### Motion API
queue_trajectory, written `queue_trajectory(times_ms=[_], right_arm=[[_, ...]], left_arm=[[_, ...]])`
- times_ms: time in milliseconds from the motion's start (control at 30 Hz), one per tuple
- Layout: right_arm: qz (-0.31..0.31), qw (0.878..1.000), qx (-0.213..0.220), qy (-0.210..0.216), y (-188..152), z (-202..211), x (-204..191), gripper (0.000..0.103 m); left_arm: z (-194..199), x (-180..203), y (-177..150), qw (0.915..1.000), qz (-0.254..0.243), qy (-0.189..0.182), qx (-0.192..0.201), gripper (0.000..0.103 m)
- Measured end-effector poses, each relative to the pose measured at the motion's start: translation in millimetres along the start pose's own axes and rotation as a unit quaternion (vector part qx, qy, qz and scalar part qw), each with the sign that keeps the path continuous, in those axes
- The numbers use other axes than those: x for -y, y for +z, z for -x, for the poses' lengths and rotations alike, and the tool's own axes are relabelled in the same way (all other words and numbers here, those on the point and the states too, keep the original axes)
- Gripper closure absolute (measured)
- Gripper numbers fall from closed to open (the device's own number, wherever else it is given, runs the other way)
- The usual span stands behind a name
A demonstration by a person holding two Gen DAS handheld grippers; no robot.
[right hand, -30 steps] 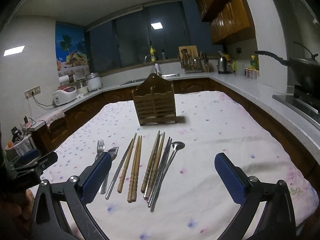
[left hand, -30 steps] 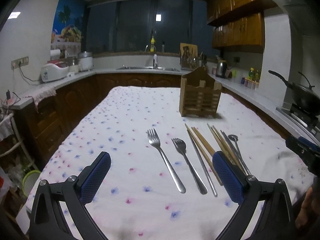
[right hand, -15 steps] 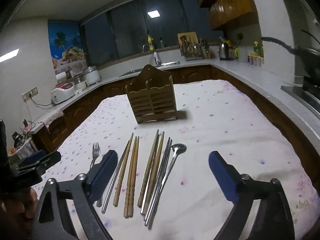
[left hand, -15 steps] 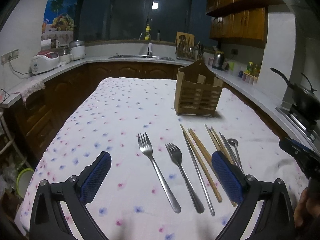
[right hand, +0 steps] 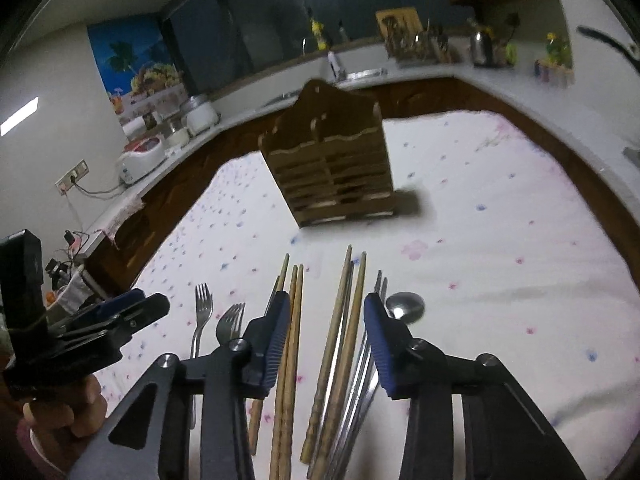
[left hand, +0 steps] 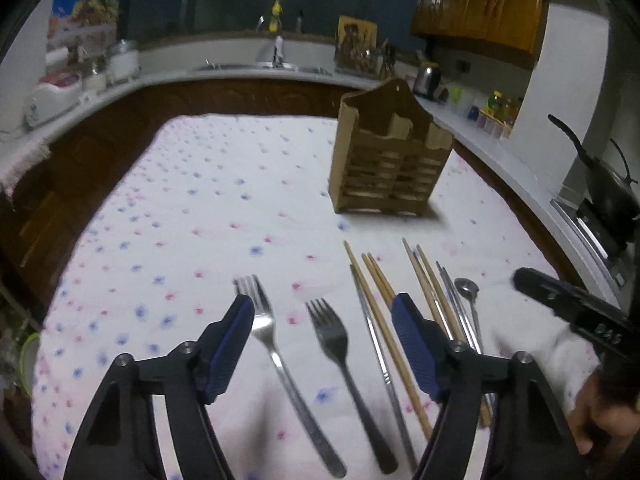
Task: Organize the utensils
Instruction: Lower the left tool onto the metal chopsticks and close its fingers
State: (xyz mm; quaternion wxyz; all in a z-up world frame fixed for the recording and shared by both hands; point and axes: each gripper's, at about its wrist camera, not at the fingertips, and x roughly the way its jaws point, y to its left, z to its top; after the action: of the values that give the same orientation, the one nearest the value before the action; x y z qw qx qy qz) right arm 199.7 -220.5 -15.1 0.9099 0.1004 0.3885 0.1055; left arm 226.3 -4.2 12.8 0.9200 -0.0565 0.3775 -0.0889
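The right tongs [right hand: 326, 344] are closing around the wooden chopsticks [right hand: 340, 340], which lie between the blue pads but are not yet pinched; lined up lengthwise with the pads, the sticks suit a sideways squeeze. The left tongs [left hand: 324, 348] are also closing, with the two forks [left hand: 332, 336] lying between their pads and nothing gripped yet.

All the utensils rest flat and roughly parallel on the flowered cloth over the desk [left hand: 200, 200], sorted by kind: forks to the left, wooden chopsticks in the middle, metal chopsticks [right hand: 360, 364] and a small spoon [right hand: 404, 306] to the right. The slatted wooden utensil holder [right hand: 332, 172] stands upright just beyond their tips, its compartments apparently empty, so each lift should be short.

Both tongs slant downward at the cloth, side by side, each held in a hand [right hand: 60, 412].
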Motion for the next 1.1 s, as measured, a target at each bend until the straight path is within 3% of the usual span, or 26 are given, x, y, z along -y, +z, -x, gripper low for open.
queue_trajectory(times_ms=[267, 433, 633, 1100], right_arm=[[-0.002, 0.997, -0.079, 0.000, 8.9, -56.9, 8.8, 0.086], [-0.005, 0.994, -0.111, 0.001, 9.0, -83.0, 13.5, 0.093], [-0.012, 0.991, -0.133, -0.001, 4.7, -99.2, 20.8, 0.096], [0.005, 0.988, -0.157, -0.004, 13.9, -113.4, 24.4, 0.095]], left_arm=[[-60.6, 17.1, 22.1, 0.9954, -0.037, -0.032, -0.082, 0.060], [-98.2, 20.5, 27.4, 0.9896, -0.051, -0.041, -0.128, 0.074], [-127.6, 26.1, 26.5, 0.9852, -0.060, -0.045, -0.154, 0.084], [-137.8, 18.0, 25.9, 0.9804, -0.055, -0.054, -0.182, 0.087]])
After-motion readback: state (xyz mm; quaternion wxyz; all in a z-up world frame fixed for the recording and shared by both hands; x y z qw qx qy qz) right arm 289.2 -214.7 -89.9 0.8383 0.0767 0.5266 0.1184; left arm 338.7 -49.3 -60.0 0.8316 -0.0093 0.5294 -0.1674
